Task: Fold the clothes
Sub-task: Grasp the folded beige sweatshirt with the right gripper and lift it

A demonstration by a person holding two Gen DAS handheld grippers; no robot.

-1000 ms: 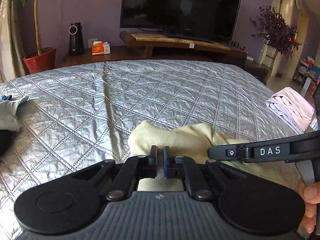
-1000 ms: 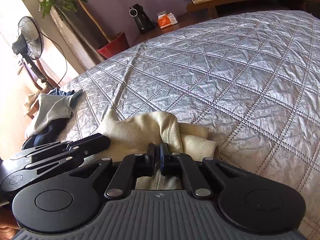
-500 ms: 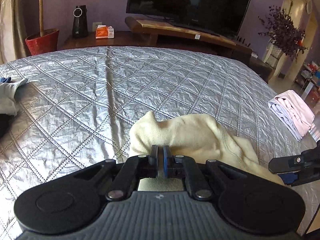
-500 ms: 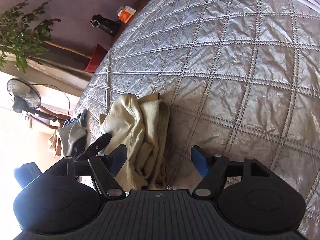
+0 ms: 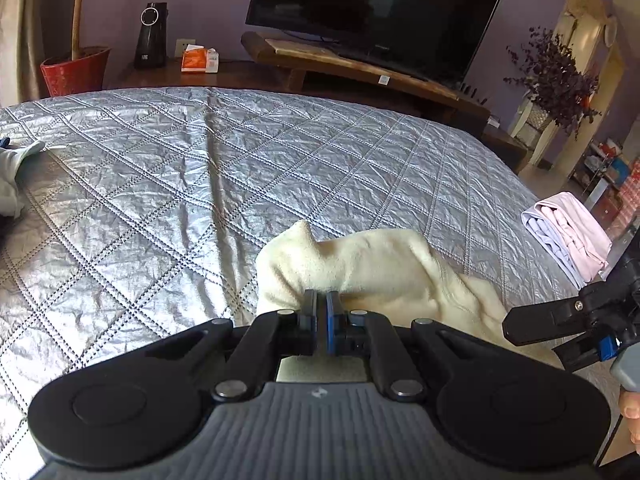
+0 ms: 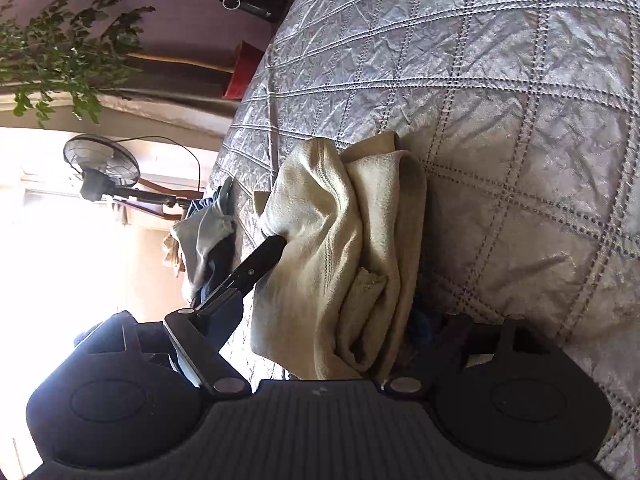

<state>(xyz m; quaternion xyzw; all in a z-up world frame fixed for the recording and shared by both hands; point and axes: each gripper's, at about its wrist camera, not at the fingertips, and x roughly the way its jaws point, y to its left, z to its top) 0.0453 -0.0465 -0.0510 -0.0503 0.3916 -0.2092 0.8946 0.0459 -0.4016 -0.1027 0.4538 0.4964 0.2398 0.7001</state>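
Garment: a cream-yellow fleecy garment (image 5: 372,268) lies bunched on the silver-grey quilted bedspread (image 5: 168,184), near its close edge; in the right wrist view the same cloth (image 6: 340,248) shows as several loose overlapping folds with a stitched seam running along one of them.
Left gripper: the black left gripper (image 5: 321,308) has its jaws closed together on a fold at the garment's near edge, the blue pads pinching the cloth; that edge is lifted into a small hump just beyond them.
Right gripper: the black right gripper (image 6: 328,320) has just been opening, and its jaws stand wide apart; the bunched cloth lies between the fingers, but the pads do not press on it. From the left wrist view it sits at the garment's right end (image 5: 560,328), rolled on its side.
Hand: fingertips of the person's right hand (image 5: 630,416) show at the frame's right edge, on the right gripper's handle.
Folded stack: pale pink and lilac folded clothes (image 5: 568,236) rest at the bedspread's right edge, well apart from the garment.
Unfolded pile: grey and dark blue clothes (image 6: 208,240) lie heaped at the bedspread's left side.
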